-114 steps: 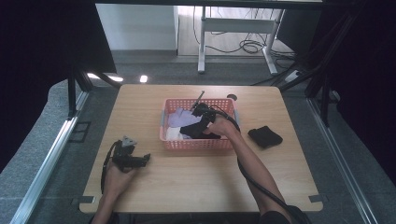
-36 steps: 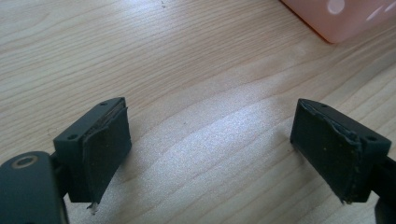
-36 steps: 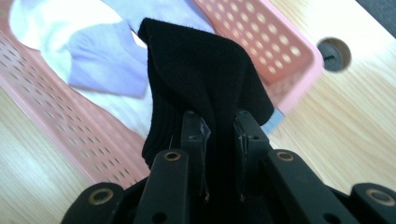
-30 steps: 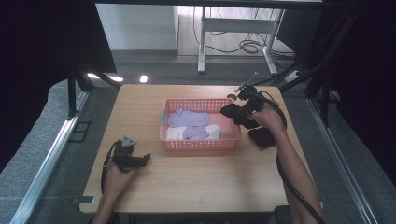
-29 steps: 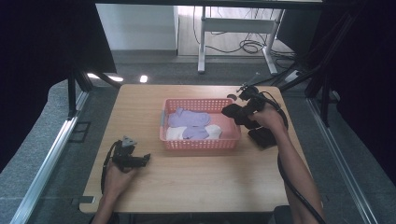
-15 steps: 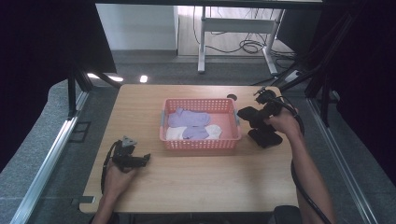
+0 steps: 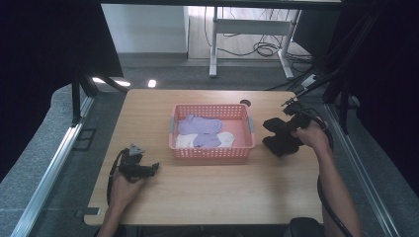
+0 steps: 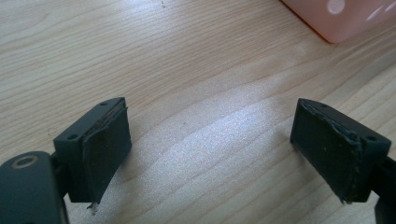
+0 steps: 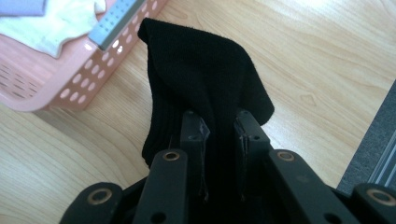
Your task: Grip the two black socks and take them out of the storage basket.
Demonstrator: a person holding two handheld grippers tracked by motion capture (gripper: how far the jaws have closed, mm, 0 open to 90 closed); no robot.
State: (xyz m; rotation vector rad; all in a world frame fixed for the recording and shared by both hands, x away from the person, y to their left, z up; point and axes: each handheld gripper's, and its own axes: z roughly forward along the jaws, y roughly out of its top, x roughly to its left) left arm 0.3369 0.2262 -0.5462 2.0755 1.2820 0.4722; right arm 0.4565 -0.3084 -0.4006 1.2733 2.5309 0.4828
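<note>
Pale wooden table (image 7: 207, 197): the right gripper (image 9: 219, 135), clamped on a black knitted sock (image 9: 201, 70), has carried it out of the pink perforated plastic basket (image 7: 212, 150) to the pile beside. Left gripper (image 8: 210, 154) rests idle, jaws apart.

basket (image 7: 212, 132) mid-table (image 7: 207, 192), socks (image 7: 200, 129) inside it; right gripper (image 7: 276, 129) with a sock (image 9: 201, 79) just right of basket, over another one (image 7: 281, 145); left gripper (image 7: 148, 169) front-left of basket, on table
</note>
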